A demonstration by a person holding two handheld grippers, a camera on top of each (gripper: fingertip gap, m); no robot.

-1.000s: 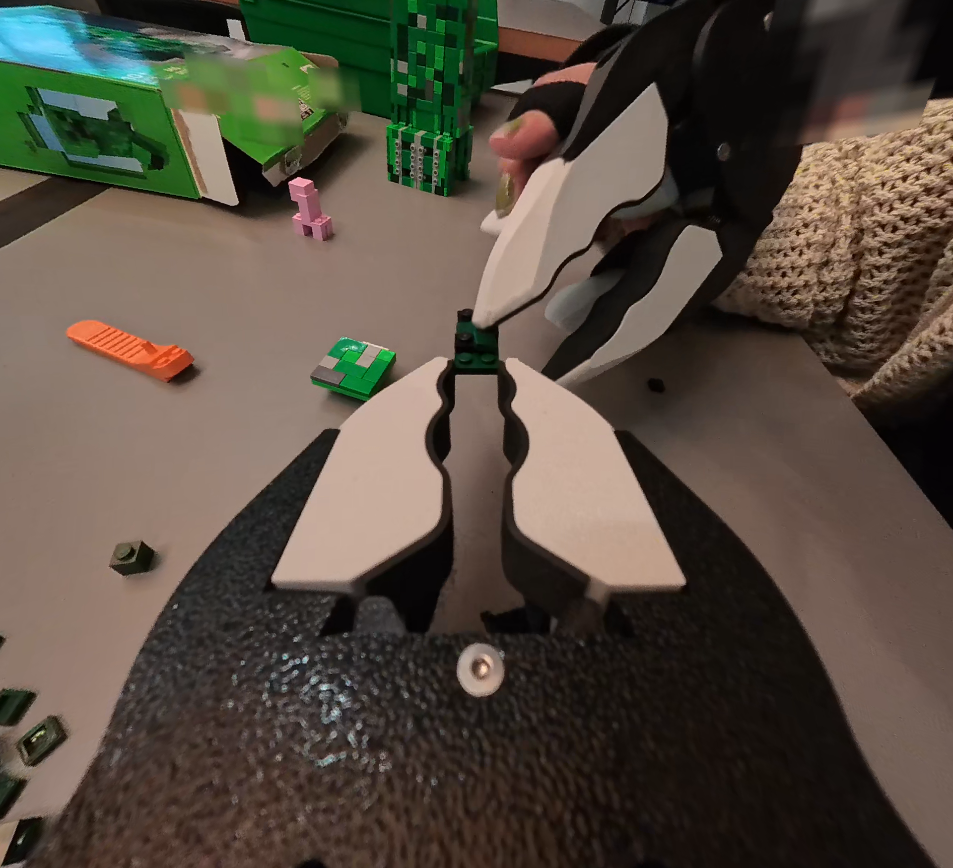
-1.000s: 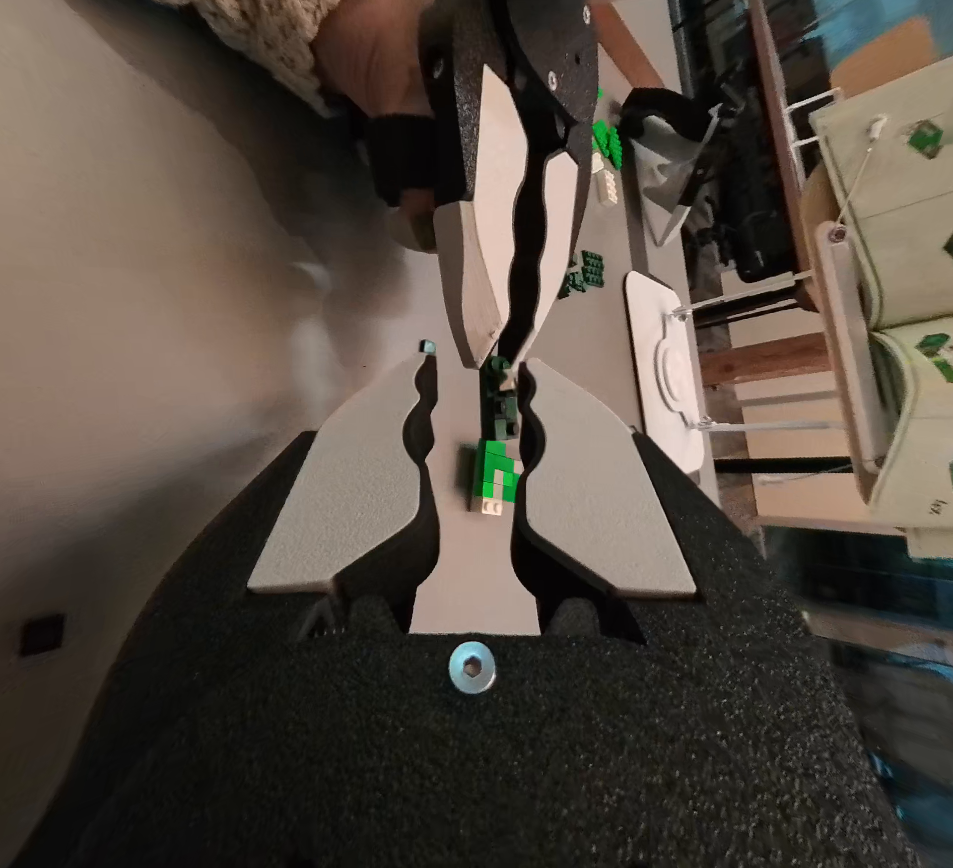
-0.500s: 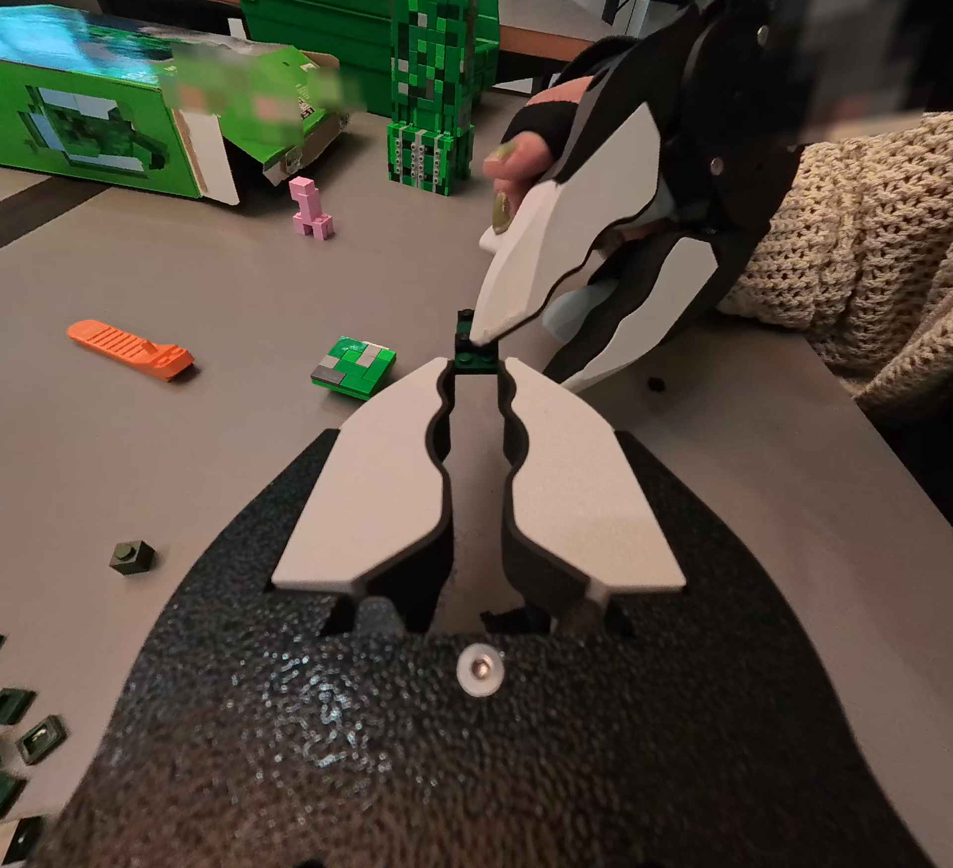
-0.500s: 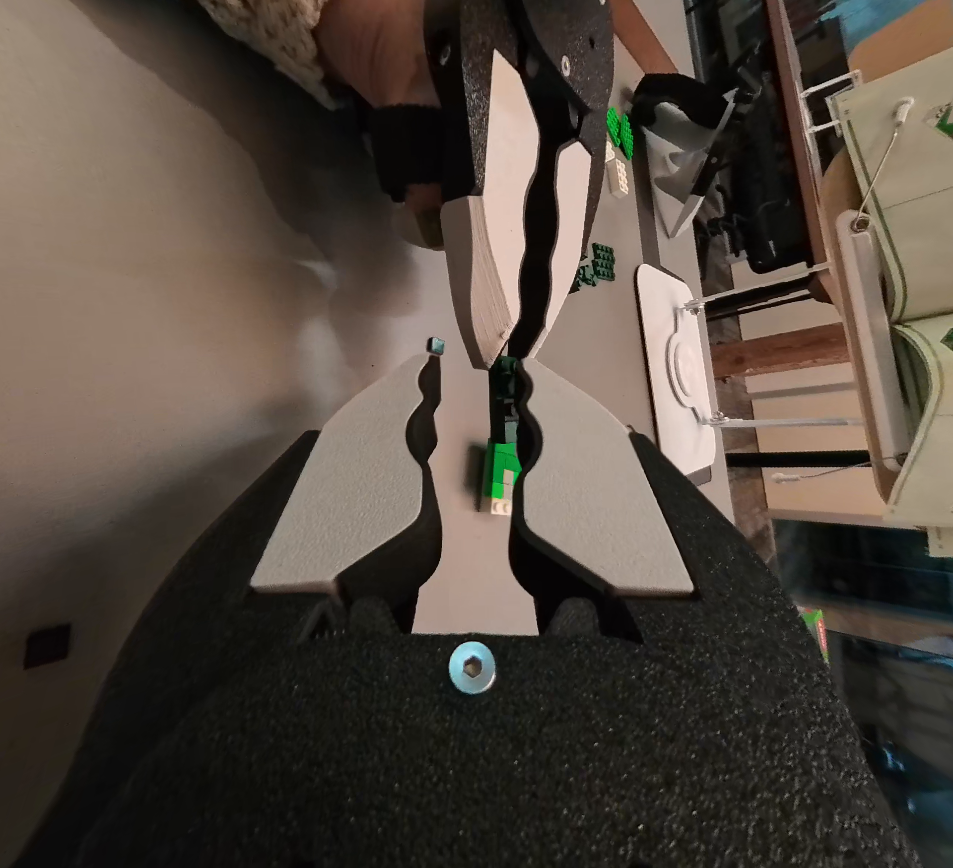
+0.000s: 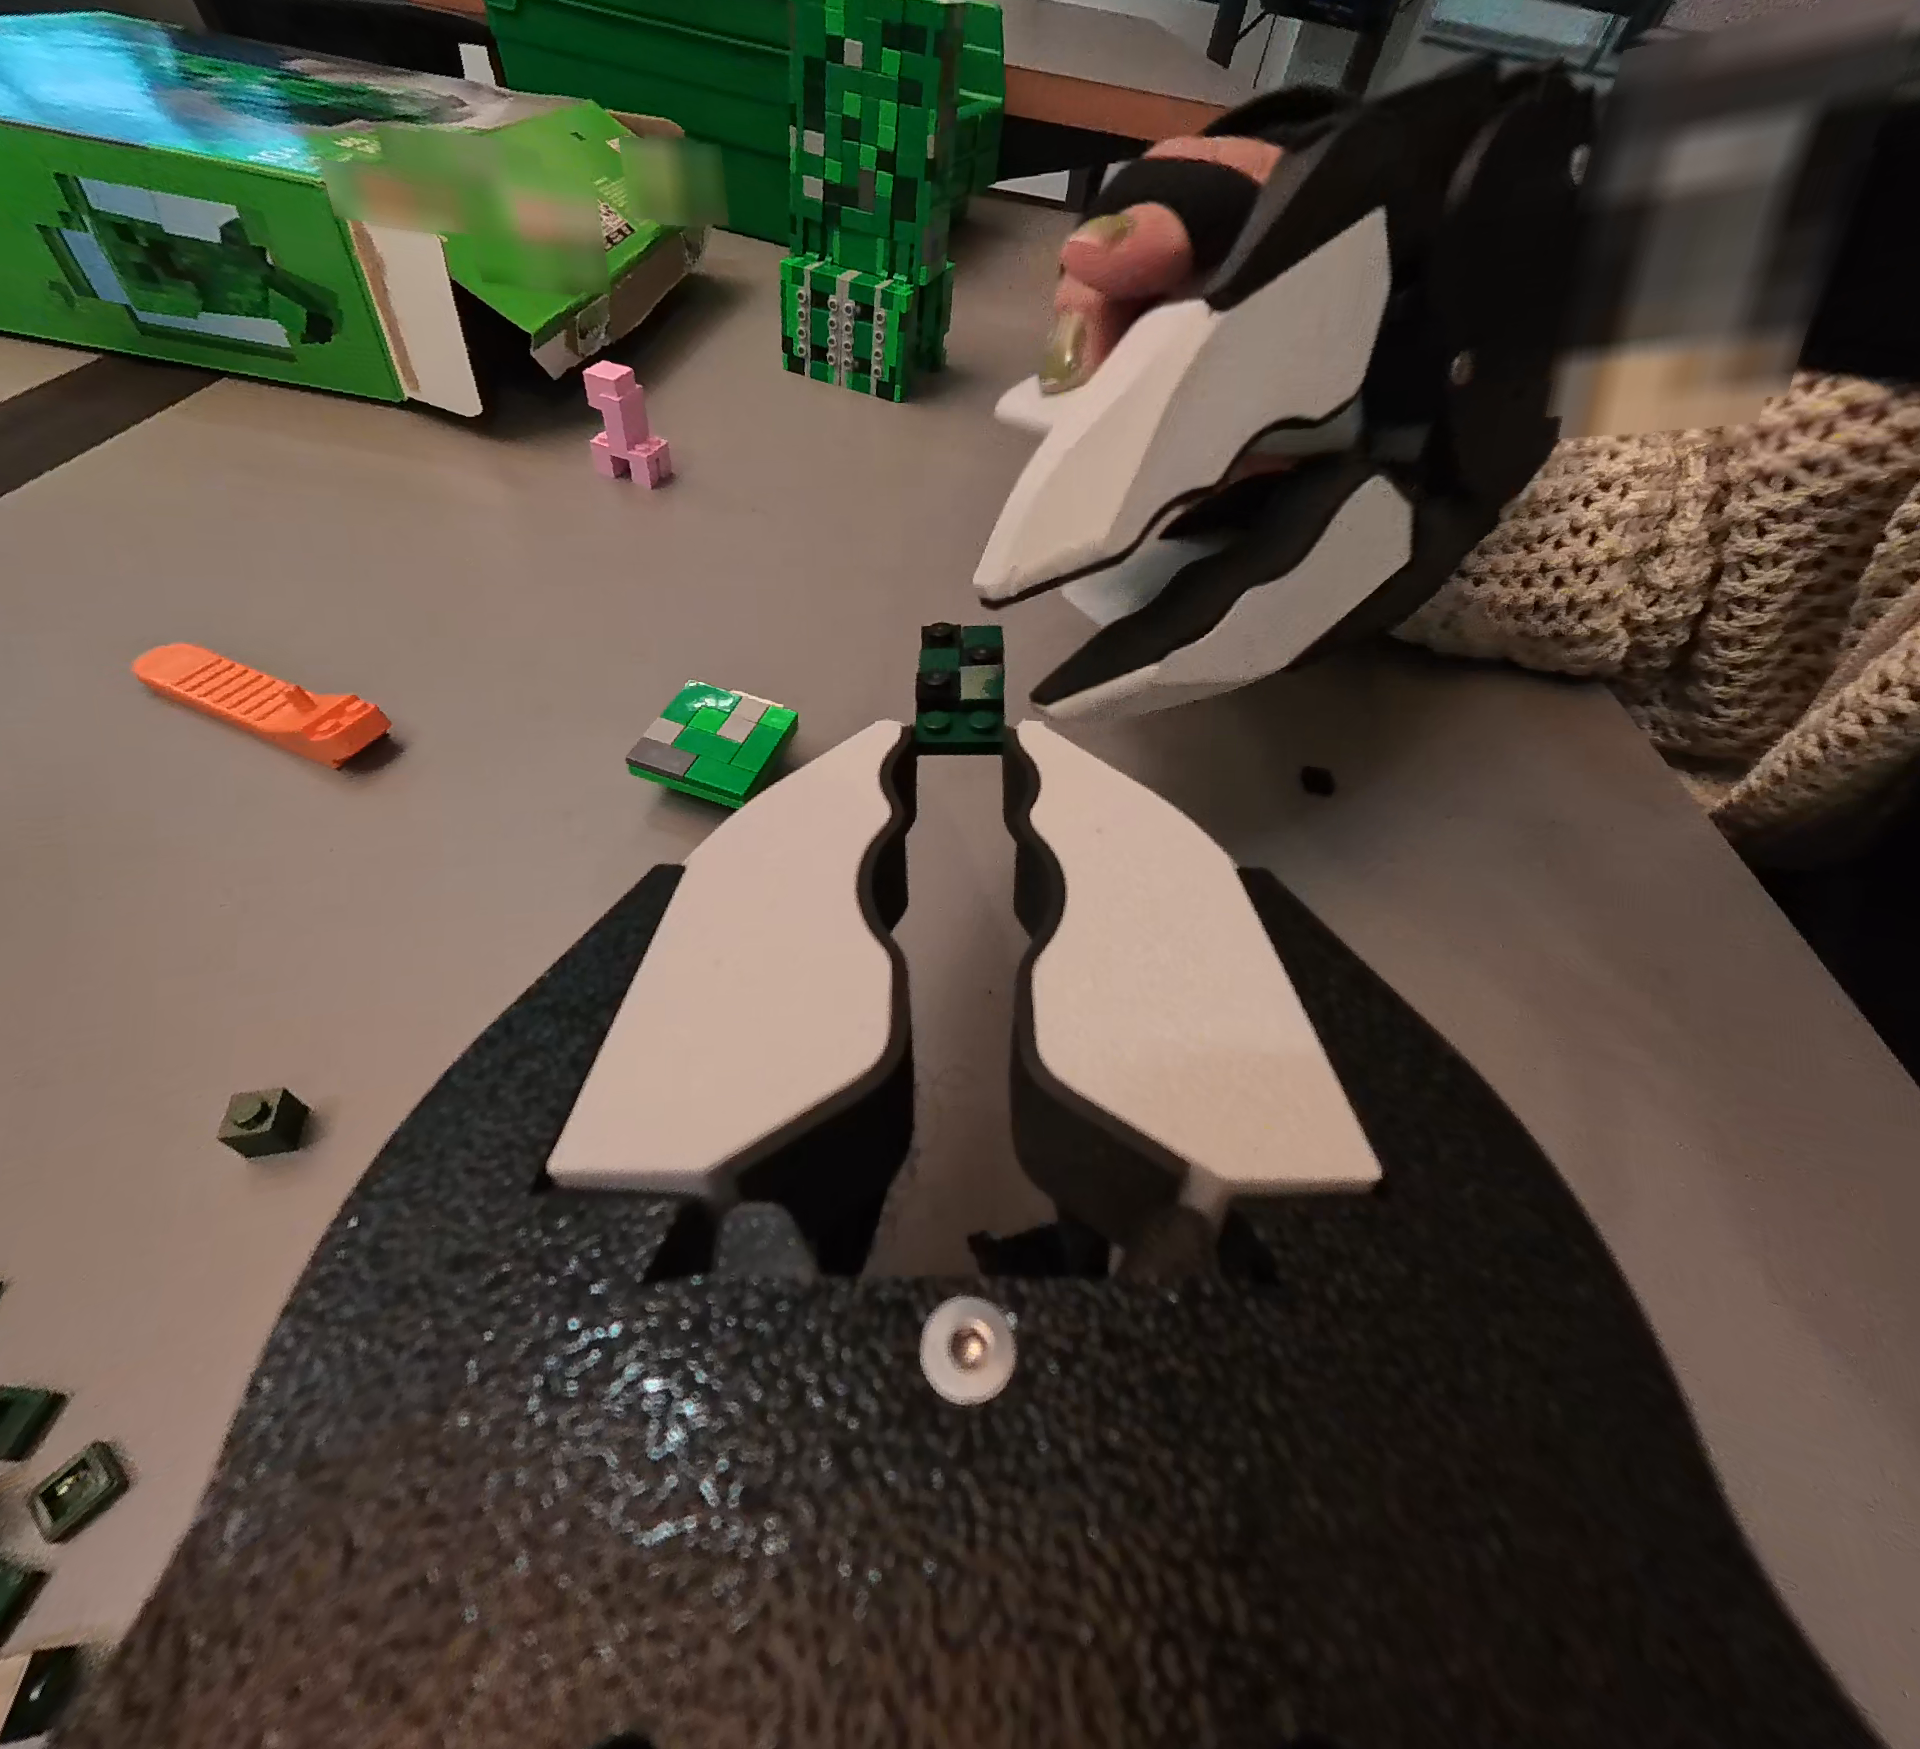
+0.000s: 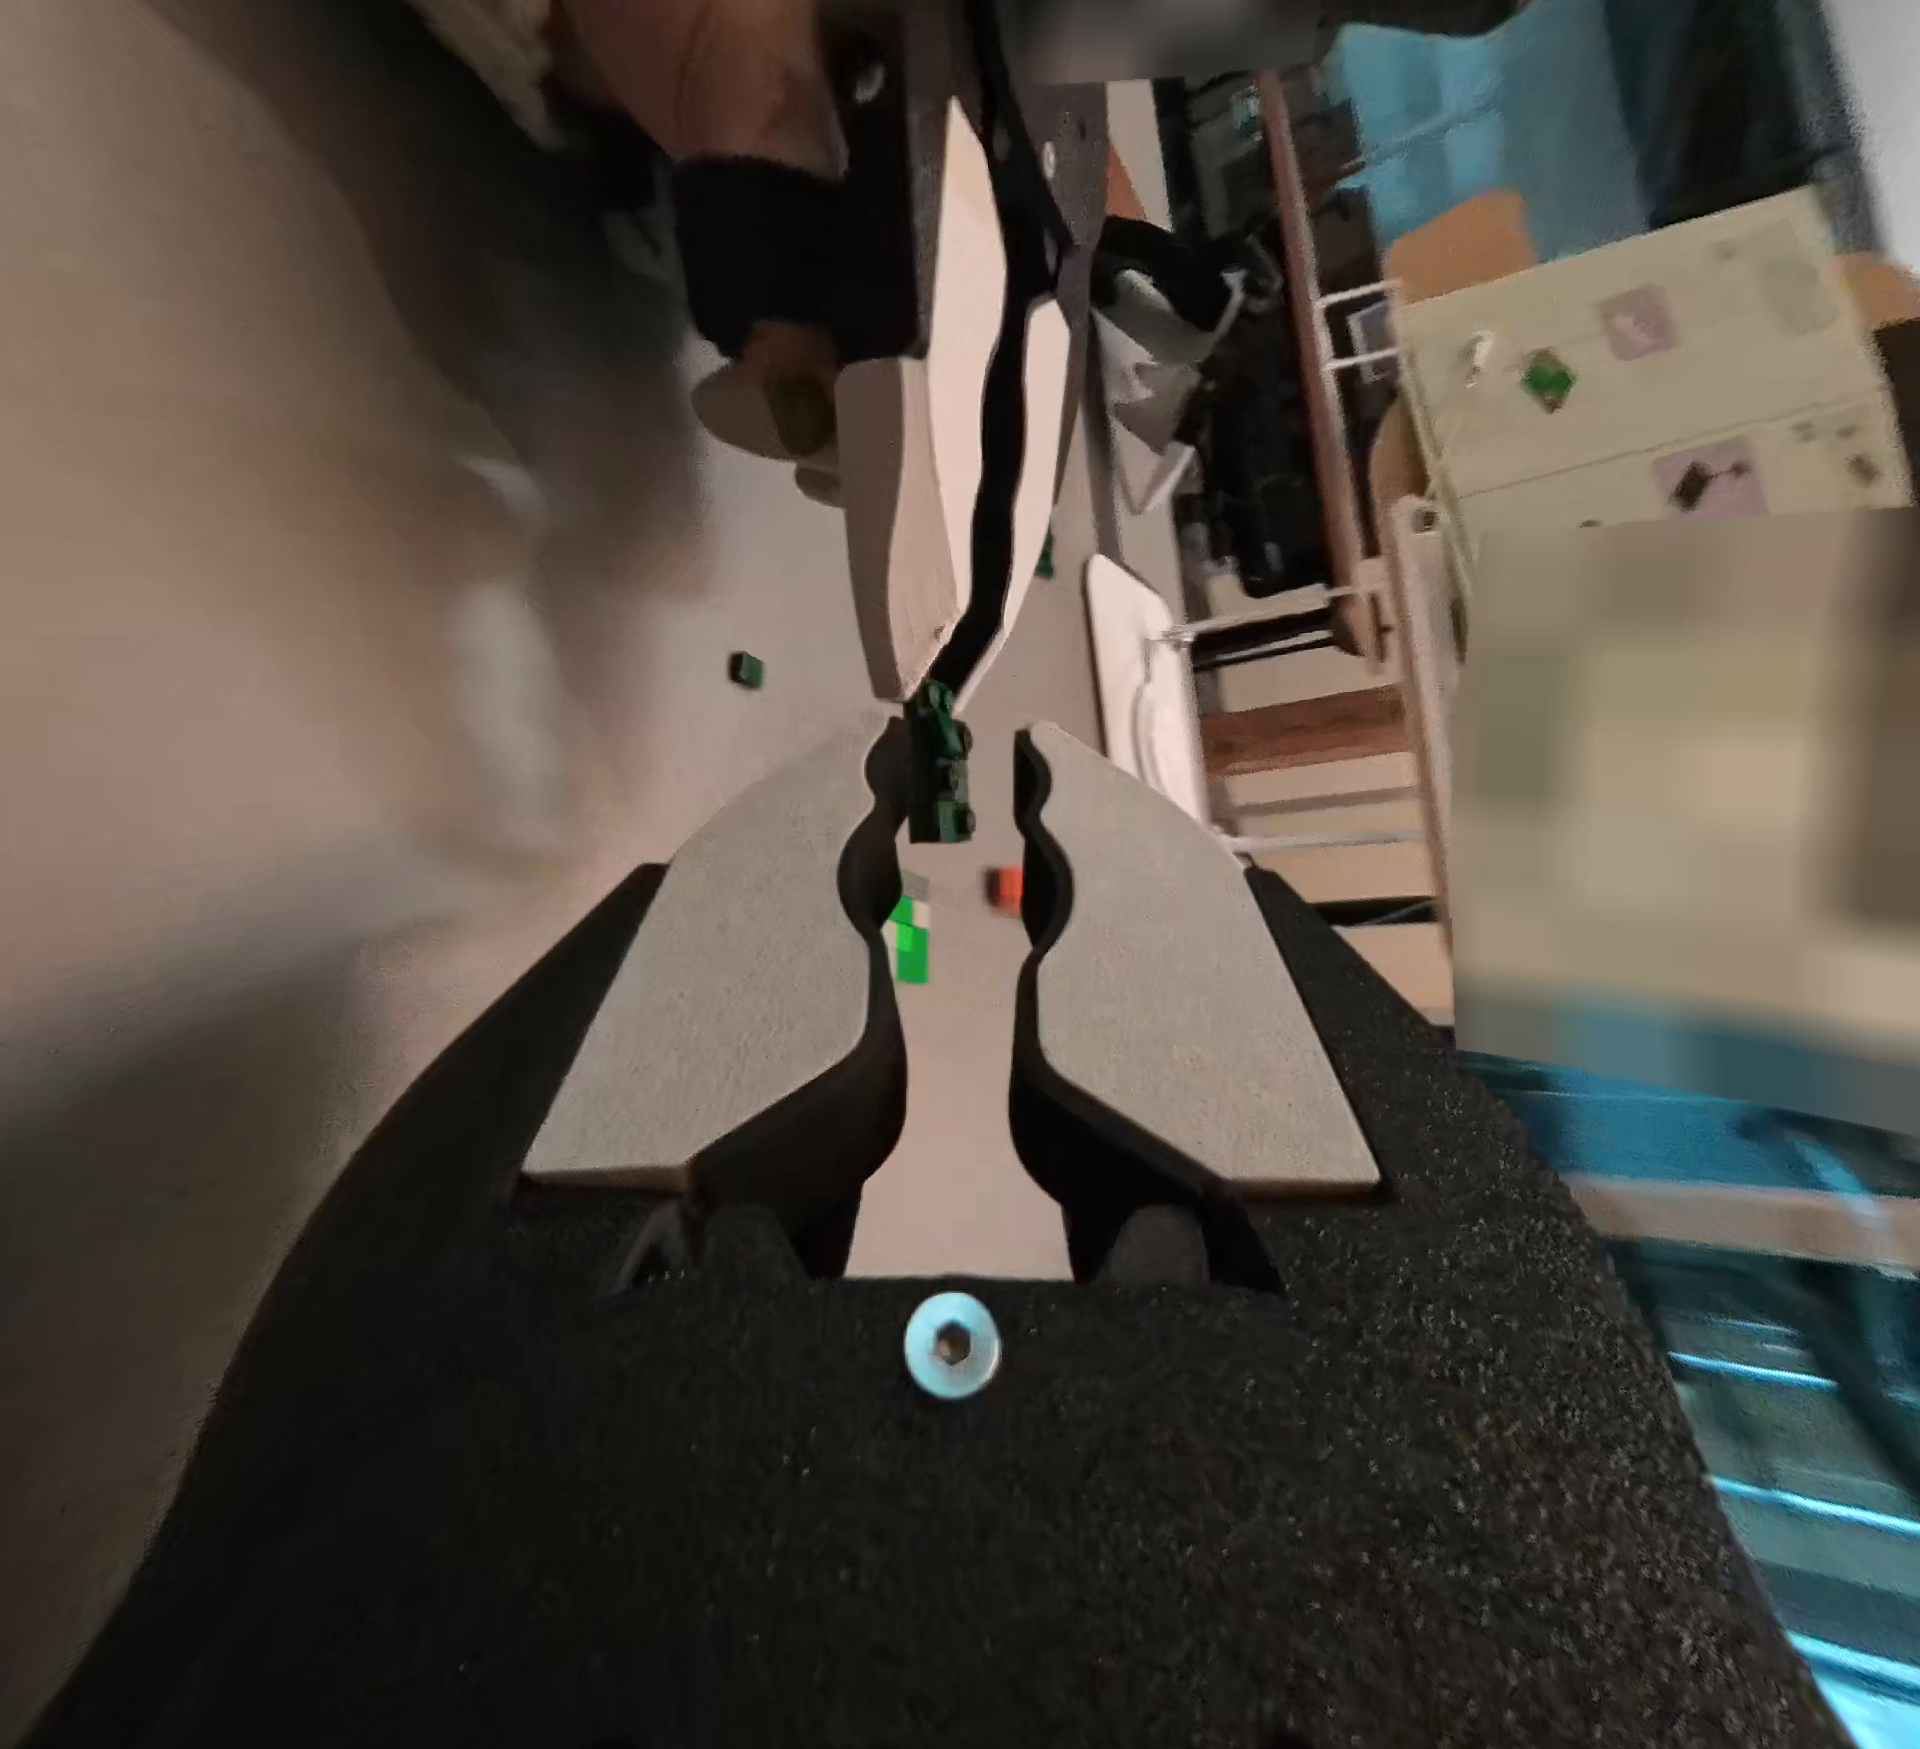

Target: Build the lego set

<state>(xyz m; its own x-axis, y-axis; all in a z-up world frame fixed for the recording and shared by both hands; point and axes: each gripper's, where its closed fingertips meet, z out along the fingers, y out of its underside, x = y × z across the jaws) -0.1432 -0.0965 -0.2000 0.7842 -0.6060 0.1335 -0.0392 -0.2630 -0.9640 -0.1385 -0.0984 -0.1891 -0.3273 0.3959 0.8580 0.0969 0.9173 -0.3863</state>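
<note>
My left gripper (image 5: 958, 731) is shut on a small dark green lego assembly (image 5: 961, 676) and holds it by its near end, just above the grey table (image 5: 520, 868). My right gripper (image 5: 1013, 645) is open and empty, and its fingertips hover just right of and above the assembly without touching it. In the right wrist view, the assembly (image 6: 940, 785) sticks out of the left gripper (image 6: 935, 686) and hangs just beyond my right gripper (image 6: 954, 735), near its left finger.
A tall green creeper model (image 5: 873, 182), a green box (image 5: 208, 213) and a green bin (image 5: 623, 37) stand at the back. A pink pig figure (image 5: 623, 426), an orange brick separator (image 5: 260, 702), a green tiled plate (image 5: 717, 738) and a dark 1x1 brick (image 5: 263, 1120) lie to the left.
The right gripper's upper fingertip was pressing on top of the assembly. It has now lifted off and drawn back up and to the right. The left gripper still holds the assembly in place.
</note>
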